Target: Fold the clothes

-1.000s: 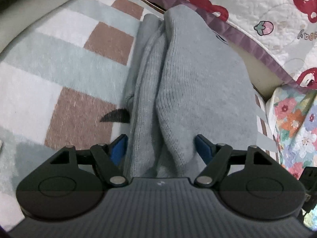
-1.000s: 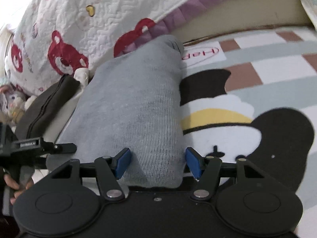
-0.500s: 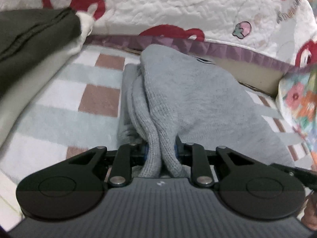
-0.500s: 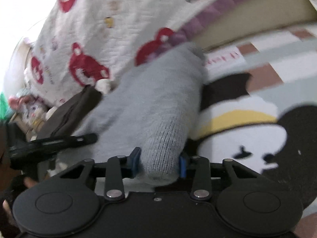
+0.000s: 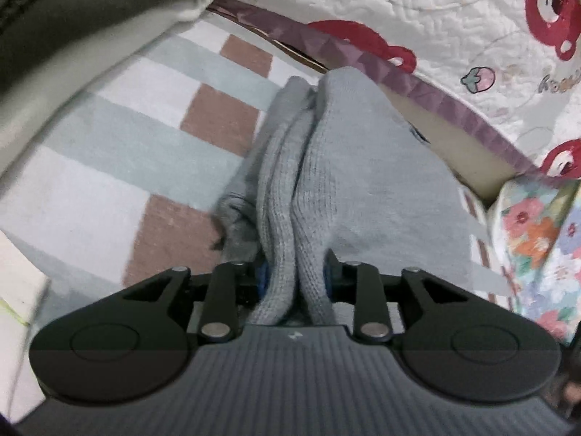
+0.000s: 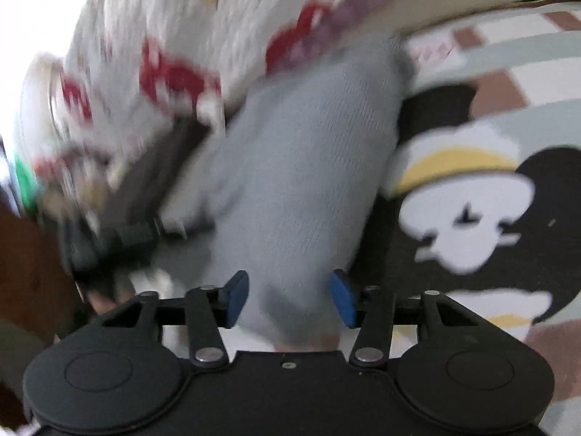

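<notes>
A folded grey knit sweater lies on a checked rug, running away from me toward the quilt edge. My left gripper is shut on two thick folds at the sweater's near end, blue pads pressed into the knit. In the blurred right wrist view the same sweater fills the gap of my right gripper. Both blue pads touch the cloth, so it is shut on the other near end. The sweater's underside is hidden.
A white quilt with red bears hangs behind the sweater. A dark garment on pale cloth lies at the upper left, floral fabric at the right. The rug's black-and-white cartoon print spreads right of the sweater.
Both grippers closed on the sweater's near edge and lifted it. The left view has since tilted back down toward the rug. The right view is moving fast, its jaw gap slightly wider than half a second ago.
</notes>
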Demonstrator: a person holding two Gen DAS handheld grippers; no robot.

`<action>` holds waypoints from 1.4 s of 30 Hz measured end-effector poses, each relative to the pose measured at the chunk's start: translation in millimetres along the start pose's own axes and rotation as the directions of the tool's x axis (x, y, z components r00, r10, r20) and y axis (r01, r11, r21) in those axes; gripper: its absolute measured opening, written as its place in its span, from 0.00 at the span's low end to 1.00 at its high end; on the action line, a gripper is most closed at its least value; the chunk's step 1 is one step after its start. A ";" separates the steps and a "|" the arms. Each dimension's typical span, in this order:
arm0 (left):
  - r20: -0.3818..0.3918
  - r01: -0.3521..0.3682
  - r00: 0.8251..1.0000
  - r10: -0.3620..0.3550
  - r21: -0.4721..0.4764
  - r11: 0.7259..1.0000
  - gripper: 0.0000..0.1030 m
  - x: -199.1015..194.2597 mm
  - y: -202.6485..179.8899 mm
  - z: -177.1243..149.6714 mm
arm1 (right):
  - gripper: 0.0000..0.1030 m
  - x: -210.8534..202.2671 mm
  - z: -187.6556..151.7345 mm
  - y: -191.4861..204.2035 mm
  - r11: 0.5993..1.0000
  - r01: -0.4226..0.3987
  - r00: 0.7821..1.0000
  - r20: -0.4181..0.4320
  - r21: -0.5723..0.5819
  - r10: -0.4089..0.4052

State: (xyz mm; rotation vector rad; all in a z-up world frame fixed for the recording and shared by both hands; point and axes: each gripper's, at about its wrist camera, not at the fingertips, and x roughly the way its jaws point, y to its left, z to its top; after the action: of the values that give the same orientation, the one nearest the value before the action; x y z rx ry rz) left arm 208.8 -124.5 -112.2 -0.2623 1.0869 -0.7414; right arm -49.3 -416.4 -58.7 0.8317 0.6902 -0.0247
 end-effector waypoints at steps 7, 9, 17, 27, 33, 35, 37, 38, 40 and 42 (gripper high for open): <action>0.029 -0.082 0.996 0.079 0.089 0.993 0.45 2.3 -6.1 -4.9 | 0.67 38.3 50.2 -7.7 0.960 0.254 0.960 0.086 0.117 -0.265; 0.011 0.010 1.000 -0.010 -0.035 0.999 0.43 3.7 10.8 -1.3 | 0.67 54.7 55.4 -9.6 0.974 0.182 0.975 0.100 0.135 -0.196; 0.021 0.120 0.993 -0.118 -0.192 0.974 0.27 1.8 30.8 1.6 | 0.73 83.3 70.9 -18.2 0.988 0.096 0.995 -0.005 0.124 -0.096; -0.001 0.134 0.990 -0.139 -0.273 0.953 0.38 1.4 45.8 4.6 | 0.89 108.9 73.2 -17.0 0.980 0.177 0.983 -0.062 0.087 -0.172; -0.032 0.100 0.994 -0.108 -0.203 0.974 0.52 11.7 35.2 3.0 | 0.90 120.0 68.5 -33.2 0.988 0.133 0.991 -0.001 0.077 -0.133; -0.032 0.074 0.996 -0.079 -0.124 0.989 0.53 16.5 24.2 3.2 | 0.80 115.5 63.1 -20.9 0.988 0.153 0.987 0.046 0.003 -0.153; -0.012 0.041 0.999 -0.041 -0.027 0.999 0.45 19.7 10.8 3.7 | 0.67 110.3 57.6 -6.7 0.981 0.179 0.981 0.094 -0.076 -0.172; 0.019 0.012 1.000 -0.013 0.049 0.999 0.33 18.0 0.3 3.3 | 0.60 107.7 54.9 0.4 0.974 0.193 0.977 0.119 -0.114 -0.179; 0.063 0.027 0.997 -0.034 0.112 0.993 0.23 7.2 -17.7 1.6 | 0.53 98.1 50.3 18.4 0.961 0.198 0.971 0.173 -0.192 -0.166; 0.109 0.130 0.983 -0.145 0.136 0.982 0.21 -11.4 -27.7 3.8 | 0.49 82.0 47.0 42.1 0.947 0.170 0.967 0.230 -0.272 -0.107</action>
State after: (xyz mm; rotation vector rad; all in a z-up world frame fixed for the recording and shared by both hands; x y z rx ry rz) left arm 197.7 -137.9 -87.5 -0.2699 0.9108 -0.9052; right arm 52.8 -400.1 -55.3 0.4877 0.5326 -0.1354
